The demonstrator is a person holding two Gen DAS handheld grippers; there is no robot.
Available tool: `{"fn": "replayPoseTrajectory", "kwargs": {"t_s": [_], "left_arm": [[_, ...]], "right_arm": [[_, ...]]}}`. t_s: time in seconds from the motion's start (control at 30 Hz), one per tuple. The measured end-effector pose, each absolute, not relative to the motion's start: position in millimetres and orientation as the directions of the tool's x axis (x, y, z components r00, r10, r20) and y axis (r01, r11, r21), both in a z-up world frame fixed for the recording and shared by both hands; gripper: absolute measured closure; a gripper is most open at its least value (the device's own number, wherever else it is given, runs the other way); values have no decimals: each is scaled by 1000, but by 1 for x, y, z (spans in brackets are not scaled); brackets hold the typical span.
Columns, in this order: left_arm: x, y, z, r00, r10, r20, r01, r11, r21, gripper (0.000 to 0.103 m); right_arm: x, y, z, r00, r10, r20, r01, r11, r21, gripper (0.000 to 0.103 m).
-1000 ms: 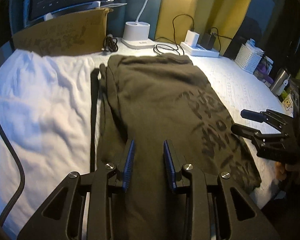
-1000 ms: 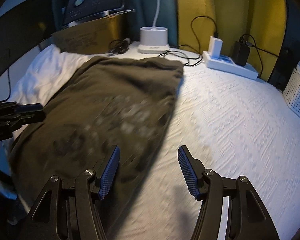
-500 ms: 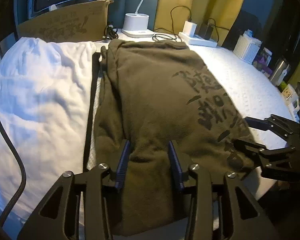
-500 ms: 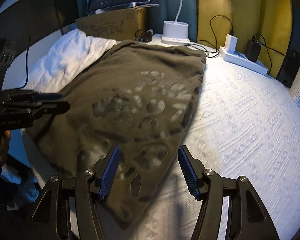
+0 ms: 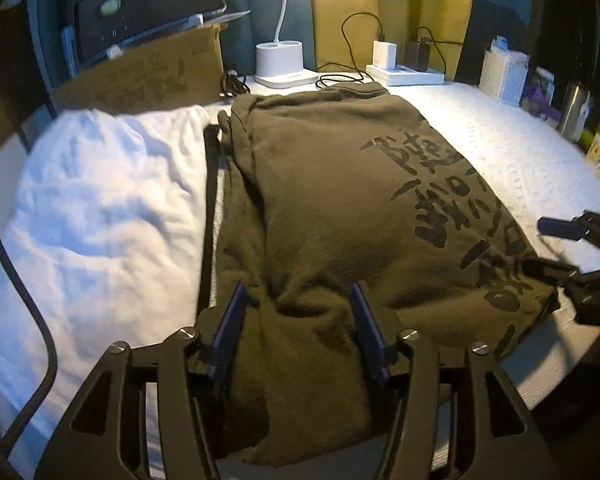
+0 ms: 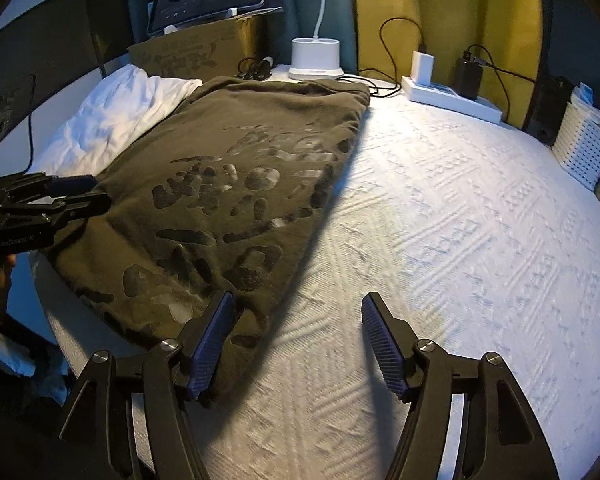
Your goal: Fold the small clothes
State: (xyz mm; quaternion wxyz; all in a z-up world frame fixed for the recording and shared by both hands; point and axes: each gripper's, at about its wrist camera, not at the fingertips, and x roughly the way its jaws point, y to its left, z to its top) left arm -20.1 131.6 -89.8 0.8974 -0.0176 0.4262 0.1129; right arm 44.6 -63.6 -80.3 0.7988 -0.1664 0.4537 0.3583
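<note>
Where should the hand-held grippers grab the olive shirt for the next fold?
Probably the near hem of the shirt, one corner each, coming in from the near bed edge. It lies flat as a long panel running away from the camera, and the hem overhangs the edge, so a finger can likely slip under.

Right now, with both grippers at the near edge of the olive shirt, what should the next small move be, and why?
Probably lower both onto the hem. The left gripper, jaws opening, straddles a bunched ridge of the olive shirt; the right gripper, also opening, straddles its near corner, pads not yet pressing.
</note>
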Motion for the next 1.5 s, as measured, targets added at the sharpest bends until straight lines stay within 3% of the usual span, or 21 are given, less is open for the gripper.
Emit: {"fn": "replayPoseTrajectory", "kwargs": {"t_s": [0.13,0.27,0.93,1.1,1.17,1.3,1.5], "left_arm": [[-26,125,-76,632,207,-746,-213,973,90,45],[-27,123,-72,632,220,-743,-237,968,85,34],[-6,24,-46,695,81,-715,-112,994,3,32],[-13,3,-26,745,43,-666,-70,997,-15,26],[-17,-2,-16,770,47,-637,-72,997,-14,22],[-24,-9,4,810,52,-583,-76,997,-16,11],[-40,-14,34,866,63,-497,-71,997,3,8]], "right_arm": [[46,-76,-74,342,419,-841,-707,705,64,35],[48,-95,-69,361,401,-842,-680,731,57,34],[39,-193,-26,493,365,-790,-550,834,42,34],[35,-211,-5,545,348,-763,-517,856,21,33],[34,-216,5,566,338,-752,-506,863,8,25],[26,-225,28,611,343,-713,-496,868,-8,23],[20,-231,62,673,334,-660,-480,876,-45,23]]}}
